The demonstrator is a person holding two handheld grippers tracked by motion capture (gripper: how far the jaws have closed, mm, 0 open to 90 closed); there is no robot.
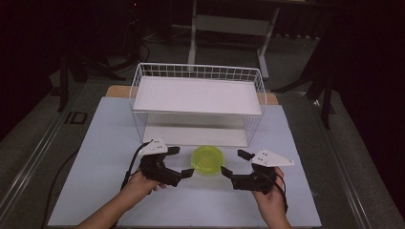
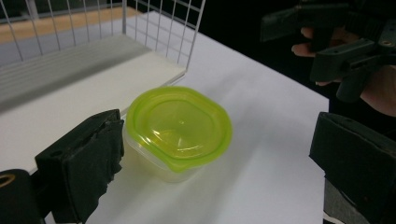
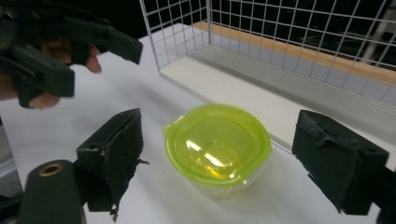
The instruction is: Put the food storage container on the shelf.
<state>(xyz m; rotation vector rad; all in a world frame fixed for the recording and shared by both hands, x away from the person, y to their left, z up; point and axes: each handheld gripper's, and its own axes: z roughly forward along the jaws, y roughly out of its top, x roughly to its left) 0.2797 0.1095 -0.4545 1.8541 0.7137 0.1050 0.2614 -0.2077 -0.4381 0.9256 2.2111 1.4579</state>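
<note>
Where the white surface [image 1: 95, 191] meets the near edge of the wire basket [image 1: 198, 71], a small round tub [image 1: 208, 161] sits upright, just in front of the basket's lower shelf. Its lid [image 2: 180, 126] is translucent lime green, glossy, with a raised rim and a small tab on one side; the body below is clear plastic and looks pale yellow.

From above, the left gripper [image 1: 184, 162] is just left of the tub and the right gripper [image 1: 232, 162] just right of it, each held in a hand [image 1: 138, 186] and both with fingers apart. The tub lies between the two grippers.

Seen along the left gripper [image 2: 215, 154], its left finger [image 2: 84, 163] is close beside the tub wall, though I cannot tell if it touches; the other finger stands well off. This view also shows the clear body and the tab. Along the right gripper [image 3: 233, 154], the tub sits between wide-spread fingers [image 3: 114, 149], touching neither, with the basket's mesh and wooden edge behind.
</note>
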